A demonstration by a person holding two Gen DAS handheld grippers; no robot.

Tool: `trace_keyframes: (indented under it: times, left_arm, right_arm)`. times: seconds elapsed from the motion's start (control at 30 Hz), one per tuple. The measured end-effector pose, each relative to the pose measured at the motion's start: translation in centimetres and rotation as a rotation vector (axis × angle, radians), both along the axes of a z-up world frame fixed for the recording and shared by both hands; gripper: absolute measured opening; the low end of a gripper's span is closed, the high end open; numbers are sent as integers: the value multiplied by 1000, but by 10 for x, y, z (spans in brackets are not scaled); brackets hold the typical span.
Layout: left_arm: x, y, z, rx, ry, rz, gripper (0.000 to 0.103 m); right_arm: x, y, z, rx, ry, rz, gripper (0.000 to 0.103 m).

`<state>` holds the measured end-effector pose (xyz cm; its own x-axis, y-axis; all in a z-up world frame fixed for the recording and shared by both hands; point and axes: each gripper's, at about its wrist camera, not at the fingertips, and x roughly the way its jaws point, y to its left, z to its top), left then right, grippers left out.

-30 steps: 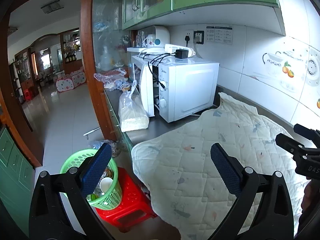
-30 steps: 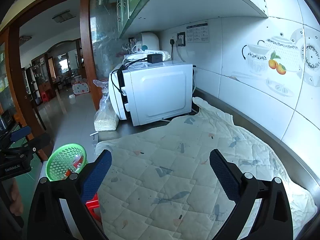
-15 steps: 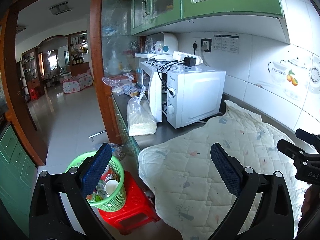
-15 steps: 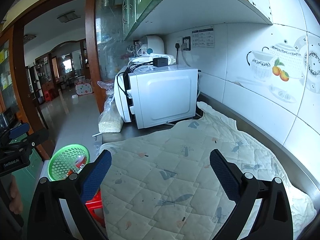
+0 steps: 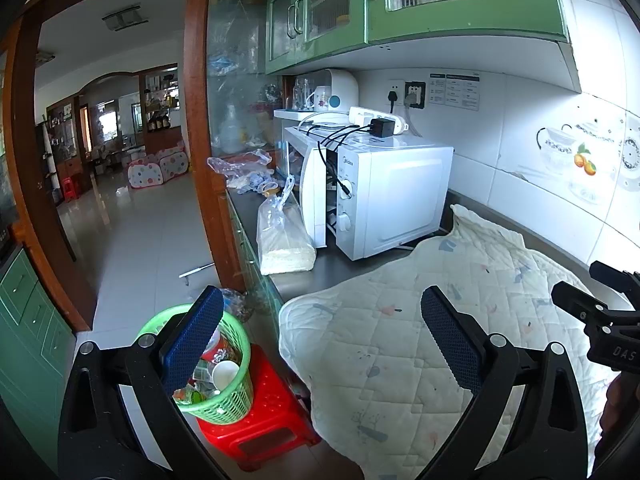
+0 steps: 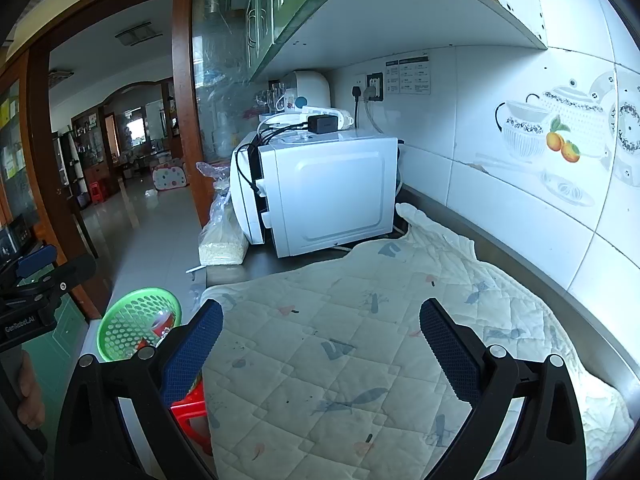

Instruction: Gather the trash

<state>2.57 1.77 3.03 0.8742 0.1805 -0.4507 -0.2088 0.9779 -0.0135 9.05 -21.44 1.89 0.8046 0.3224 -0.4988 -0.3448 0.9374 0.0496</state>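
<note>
A green mesh basket (image 5: 234,394) stands on a red stool (image 5: 264,420) beside the counter and holds cups and wrappers, among them a white paper cup (image 5: 224,372). The basket also shows in the right wrist view (image 6: 132,324). My left gripper (image 5: 320,336) is open and empty, held above the quilted cloth (image 5: 420,344) and the basket. My right gripper (image 6: 320,338) is open and empty above the same cloth (image 6: 360,340). No loose trash shows on the cloth.
A white microwave (image 5: 384,196) with a power strip on top stands at the back of the counter. A plastic bag of grain (image 5: 284,240) leans by its door. More plastic bags (image 5: 244,168) lie further back. Green cabinets (image 5: 400,4) hang overhead. Tiled floor (image 5: 140,232) lies left.
Both grippers have risen and tilted upward: the microwave and basket sit lower in view and more of the upper cabinets shows. Both stay open and empty.
</note>
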Motion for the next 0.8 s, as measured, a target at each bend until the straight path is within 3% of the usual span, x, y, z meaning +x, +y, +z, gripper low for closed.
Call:
trace_keyframes:
  times: [0.8]
  left_arm:
    - [0, 5, -8, -23, 13, 15, 98]
  right_arm:
    - [0, 6, -2, -7, 2, 18, 96]
